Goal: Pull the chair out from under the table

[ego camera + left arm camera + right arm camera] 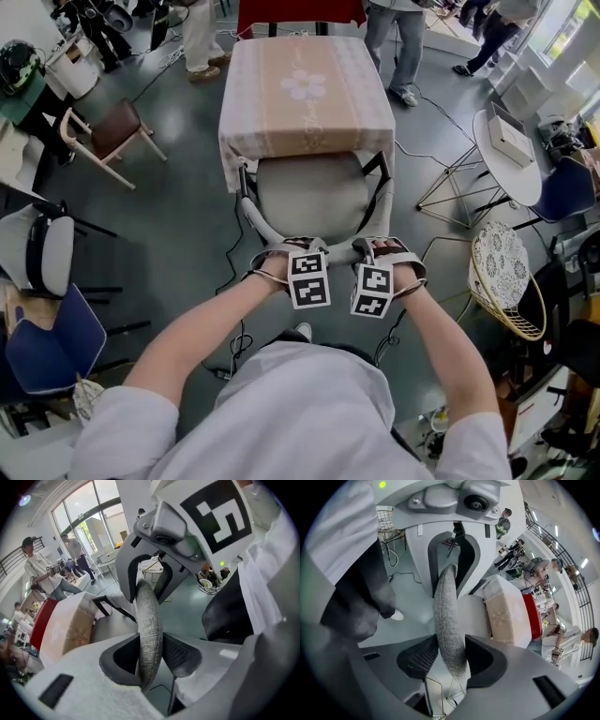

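Grey floor (178,234), hall-like room with people's legs (403,47) at the far side of the worktop (309,141).

- Worktop is draped in a beige cloth (281,56) with a pale flower motif at its middle. The cloth's near hem hangs over the front of the seat.
- Chair (314,192) is at the worktop's near edge. Its grey seat is partly tucked under and its curved fabric back rail (255,220) faces away from the worktop, toward the person.
- Left gripper (286,253): jaws closed on the back rail, pads against both its sides in the left gripper view.
- Right gripper (380,251): just beside the left on the same rail. Its jaws stand wide astride the rail, which nearly fills the gap.
- Markings: black-and-white square markers on both gripper cubes.
- Room to move: bare floor on the near side of the worktop between chair and person. The person's shoe (302,331) stands there, in line with the chair.
- A black cable (234,258) trails on the floor off the worktop's near-left corner, close to the chair's leg.
- Left of the worktop, well apart: a small wooden chair with a brown seat (108,131). Farther near-left is a blue chair (47,342).
- Right of the worktop: a wire stand (459,192), a round white side table (511,155), and a wicker seat with a patterned cushion (502,272).
- A red chair back (300,14) shows at the worktop's far edge.
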Action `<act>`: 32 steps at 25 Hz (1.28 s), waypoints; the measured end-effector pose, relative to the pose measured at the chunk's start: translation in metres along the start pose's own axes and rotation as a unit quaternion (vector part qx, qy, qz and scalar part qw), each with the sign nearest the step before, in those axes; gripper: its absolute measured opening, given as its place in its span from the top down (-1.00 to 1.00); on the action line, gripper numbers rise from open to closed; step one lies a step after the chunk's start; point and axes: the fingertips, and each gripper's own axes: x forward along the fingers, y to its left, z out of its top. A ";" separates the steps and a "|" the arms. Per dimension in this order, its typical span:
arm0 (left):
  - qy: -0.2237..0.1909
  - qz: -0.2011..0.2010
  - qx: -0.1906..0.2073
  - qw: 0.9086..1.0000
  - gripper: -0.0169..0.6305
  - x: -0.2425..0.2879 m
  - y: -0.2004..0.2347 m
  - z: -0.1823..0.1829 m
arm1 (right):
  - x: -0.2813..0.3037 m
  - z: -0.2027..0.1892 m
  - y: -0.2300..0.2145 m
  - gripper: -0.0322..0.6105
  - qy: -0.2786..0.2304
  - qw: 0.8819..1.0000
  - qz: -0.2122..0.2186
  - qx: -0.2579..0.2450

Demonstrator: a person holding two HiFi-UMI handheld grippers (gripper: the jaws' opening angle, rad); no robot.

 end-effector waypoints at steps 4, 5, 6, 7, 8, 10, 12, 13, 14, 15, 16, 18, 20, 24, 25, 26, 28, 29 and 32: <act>0.003 -0.002 -0.012 1.000 0.58 0.004 -0.001 0.002 | 0.012 -0.003 0.006 0.43 0.019 0.999 0.011 -0.026; 0.003 -0.002 -0.012 1.000 0.58 0.005 -0.002 0.003 | 0.016 -0.005 0.008 0.44 0.027 0.999 0.013 -0.033; 0.005 -0.001 -0.009 1.000 0.59 0.006 -0.003 0.004 | 0.018 -0.006 0.010 0.47 0.032 0.999 0.015 -0.038; 0.008 0.003 -0.004 1.000 0.61 0.007 -0.004 0.004 | 0.019 -0.006 0.011 0.48 0.034 0.998 0.016 -0.040; 0.011 0.007 -0.001 1.000 0.62 0.008 -0.004 0.004 | 0.020 -0.006 0.011 0.50 0.034 0.998 0.016 -0.040; 0.013 0.012 0.002 1.000 0.64 0.008 -0.004 0.003 | 0.019 -0.006 0.012 0.53 0.032 0.998 0.016 -0.042; 0.015 0.016 0.002 1.000 0.65 0.008 -0.003 0.002 | 0.019 -0.005 0.011 0.56 0.033 0.998 0.014 -0.043; 0.017 0.017 0.001 1.000 0.66 0.007 -0.003 0.002 | 0.018 -0.005 0.011 0.56 0.034 0.998 0.012 -0.043; 0.018 0.018 0.001 1.000 0.67 0.007 -0.003 0.002 | 0.018 -0.004 0.011 0.57 0.036 0.998 0.011 -0.042; 0.018 0.019 0.000 1.000 0.67 0.007 -0.003 0.002 | 0.017 -0.004 0.011 0.58 0.038 0.998 0.010 -0.041; 0.019 0.021 0.000 1.000 0.68 0.006 -0.003 0.002 | 0.017 -0.004 0.011 0.58 0.040 0.998 0.009 -0.039; 0.020 0.022 0.001 1.000 0.68 0.006 -0.003 0.002 | 0.016 -0.004 0.011 0.58 0.043 0.998 0.008 -0.035; 0.022 0.022 0.002 1.000 0.68 0.006 -0.005 0.002 | 0.015 -0.003 0.012 0.58 0.044 0.999 0.008 -0.032; 0.025 0.024 0.001 0.999 0.68 0.003 -0.009 0.000 | 0.012 0.000 0.017 0.59 0.045 0.999 0.009 -0.029; 0.025 0.024 0.002 0.999 0.68 0.002 -0.009 0.000 | 0.011 0.000 0.017 0.59 0.045 0.999 0.010 -0.028; 0.026 0.024 0.003 0.999 0.68 0.001 -0.008 0.001 | 0.010 0.001 0.016 0.59 0.046 0.999 0.010 -0.027; 0.028 0.024 0.004 0.999 0.68 0.000 -0.008 0.001 | 0.008 0.001 0.016 0.59 0.046 0.999 0.011 -0.023; 0.030 0.024 0.004 0.999 0.68 -0.001 -0.009 0.000 | 0.007 0.002 0.017 0.59 0.046 0.999 0.011 -0.021; 0.032 0.022 0.003 0.999 0.68 -0.002 -0.015 0.001 | 0.004 0.003 0.023 0.59 0.044 0.999 0.012 -0.020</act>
